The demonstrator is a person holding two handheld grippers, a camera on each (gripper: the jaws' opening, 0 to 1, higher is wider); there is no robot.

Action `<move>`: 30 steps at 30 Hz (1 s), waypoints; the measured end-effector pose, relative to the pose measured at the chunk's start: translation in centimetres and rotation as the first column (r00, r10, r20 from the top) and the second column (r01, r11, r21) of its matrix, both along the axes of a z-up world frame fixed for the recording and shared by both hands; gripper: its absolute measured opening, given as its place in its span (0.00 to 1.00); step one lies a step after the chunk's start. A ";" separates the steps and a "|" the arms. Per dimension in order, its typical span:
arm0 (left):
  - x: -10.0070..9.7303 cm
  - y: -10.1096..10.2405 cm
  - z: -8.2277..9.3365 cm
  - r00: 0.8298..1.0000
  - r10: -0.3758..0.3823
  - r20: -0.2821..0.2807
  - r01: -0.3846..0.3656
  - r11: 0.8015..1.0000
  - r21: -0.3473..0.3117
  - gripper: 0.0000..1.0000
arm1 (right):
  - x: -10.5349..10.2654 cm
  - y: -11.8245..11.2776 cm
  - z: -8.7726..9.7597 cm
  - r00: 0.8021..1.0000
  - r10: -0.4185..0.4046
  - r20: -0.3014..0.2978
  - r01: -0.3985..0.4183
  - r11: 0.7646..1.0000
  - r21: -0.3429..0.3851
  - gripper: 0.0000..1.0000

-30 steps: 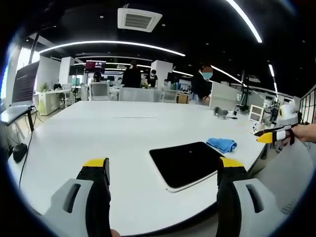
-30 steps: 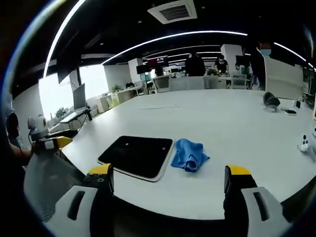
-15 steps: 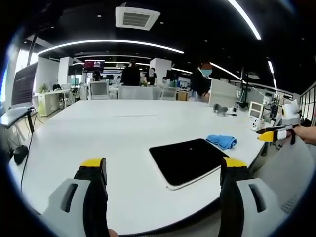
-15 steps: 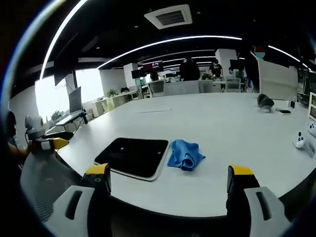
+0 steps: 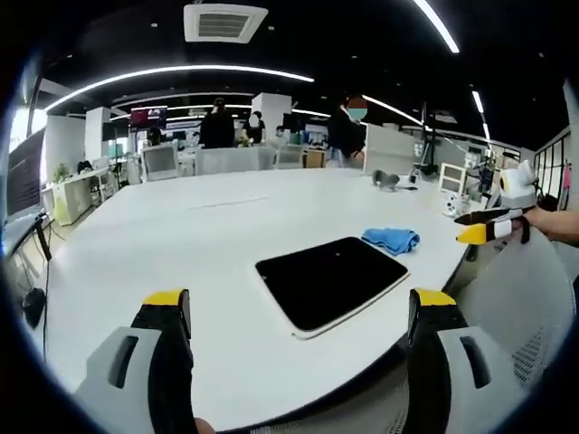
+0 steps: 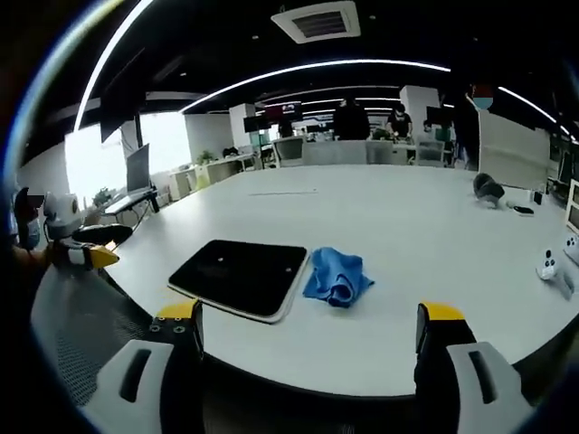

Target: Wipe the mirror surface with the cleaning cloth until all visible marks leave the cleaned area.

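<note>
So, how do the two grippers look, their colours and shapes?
Both look alike. The left gripper has two black jaws with yellow tips, set in light grey housings with slot-shaped openings. The right gripper has the same black jaws, yellow tips and grey housings.

mirror (image 6: 242,275): glossy dark | cloth (image 6: 335,277): soft, perhaps microfibre | table (image 6: 407,226): smooth matt

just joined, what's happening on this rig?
A person holds a two-jaw gripper in each hand over a big white table. The mirror, a dark flat panel, lies near the table edge with the blue cleaning cloth crumpled right beside it. The left gripper and the right gripper both hang open, short of the table, holding nothing. The cloth isn't picked up, so wiping has not started. People stand at desks in the background.
</note>
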State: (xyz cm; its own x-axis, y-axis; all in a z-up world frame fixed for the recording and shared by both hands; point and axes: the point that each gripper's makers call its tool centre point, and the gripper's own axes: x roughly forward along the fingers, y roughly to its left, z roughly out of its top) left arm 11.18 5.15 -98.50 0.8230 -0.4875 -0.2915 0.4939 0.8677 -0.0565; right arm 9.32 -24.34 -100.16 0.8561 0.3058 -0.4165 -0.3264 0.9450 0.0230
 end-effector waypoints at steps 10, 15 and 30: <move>0.3 0.1 0.7 0.999 0.013 0.036 -0.011 0.999 -0.045 0.99 | -0.1 0.3 -0.4 0.999 0.014 -0.033 -0.013 1.000 0.024 0.97; 0.5 0.7 0.4 0.998 0.046 0.035 -0.046 0.999 -0.024 0.99 | -0.2 0.4 -0.4 0.999 0.019 -0.033 -0.018 1.000 0.026 0.96; 0.6 1.1 0.3 0.997 0.062 0.041 -0.061 0.998 -0.010 0.99 | 0.3 -0.8 -0.7 1.000 0.002 -0.024 -0.001 0.999 0.034 0.97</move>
